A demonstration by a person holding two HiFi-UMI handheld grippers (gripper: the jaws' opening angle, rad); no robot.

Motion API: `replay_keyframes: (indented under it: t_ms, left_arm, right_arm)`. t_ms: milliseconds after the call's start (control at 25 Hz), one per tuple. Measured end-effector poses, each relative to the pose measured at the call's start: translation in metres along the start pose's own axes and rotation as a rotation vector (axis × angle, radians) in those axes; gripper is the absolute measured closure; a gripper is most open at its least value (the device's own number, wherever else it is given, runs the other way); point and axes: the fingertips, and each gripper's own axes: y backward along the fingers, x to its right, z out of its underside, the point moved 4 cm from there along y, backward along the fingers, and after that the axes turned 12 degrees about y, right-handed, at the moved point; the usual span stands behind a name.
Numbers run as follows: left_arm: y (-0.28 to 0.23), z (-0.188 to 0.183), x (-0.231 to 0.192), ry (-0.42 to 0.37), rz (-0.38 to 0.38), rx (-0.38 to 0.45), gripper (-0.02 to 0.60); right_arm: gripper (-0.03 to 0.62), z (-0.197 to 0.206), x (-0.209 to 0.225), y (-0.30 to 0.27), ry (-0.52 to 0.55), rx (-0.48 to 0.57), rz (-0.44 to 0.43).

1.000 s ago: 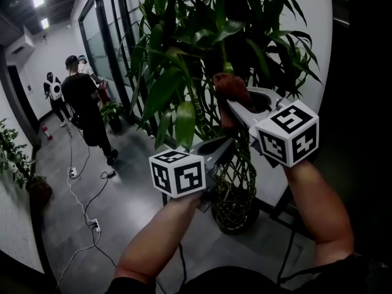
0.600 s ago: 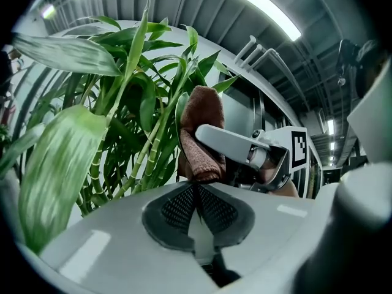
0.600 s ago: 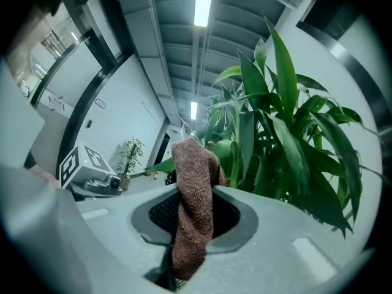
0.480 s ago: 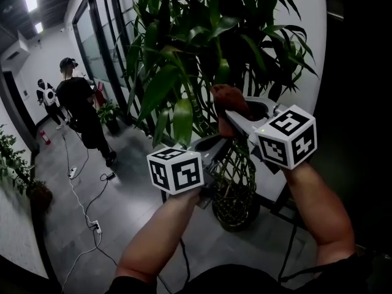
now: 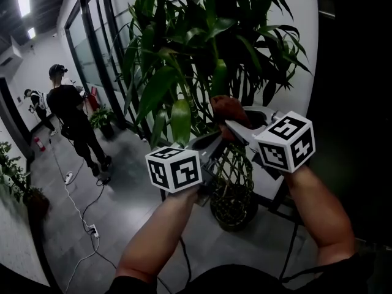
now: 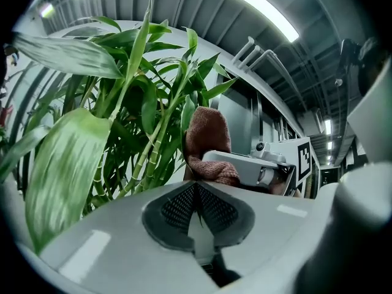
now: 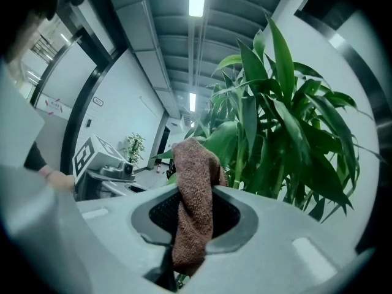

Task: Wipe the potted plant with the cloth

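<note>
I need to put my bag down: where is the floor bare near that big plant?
The grey floor between the white cable and the woven pot is bare. It is crowded higher up, where leaves close around the brown cloth in the right tongs, and along the cable itself.

The left gripper (image 6: 197,190) has a smooth, pale grey shell, with dark mesh-textured pads (image 6: 177,206) set in a dark recess on the fingers' inner faces. The right gripper (image 7: 193,201) is built the same. Behind each pair of fingers sits a white marker cube (image 5: 174,169) printed with black squares. A thin dark cable (image 5: 182,256) trails back from the left one. The forearms (image 5: 321,213) are unsleeved, and the shirt (image 5: 245,280) is dark.
</note>
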Motion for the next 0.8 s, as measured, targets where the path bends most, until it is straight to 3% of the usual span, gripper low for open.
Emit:
replay_keyframes:
  t_ms: [600, 800]
  left_arm:
    - [0.004, 0.007, -0.004, 0.016, 0.05, -0.023, 0.56]
    - [0.018, 0.014, -0.004, -0.007, 0.053, -0.031, 0.523]
  right_arm:
    - [0.523, 0.021, -0.021, 0.026, -0.038, -0.056, 0.033]
    - [0.523, 0.032, -0.034, 0.043, -0.04, -0.059, 0.091]
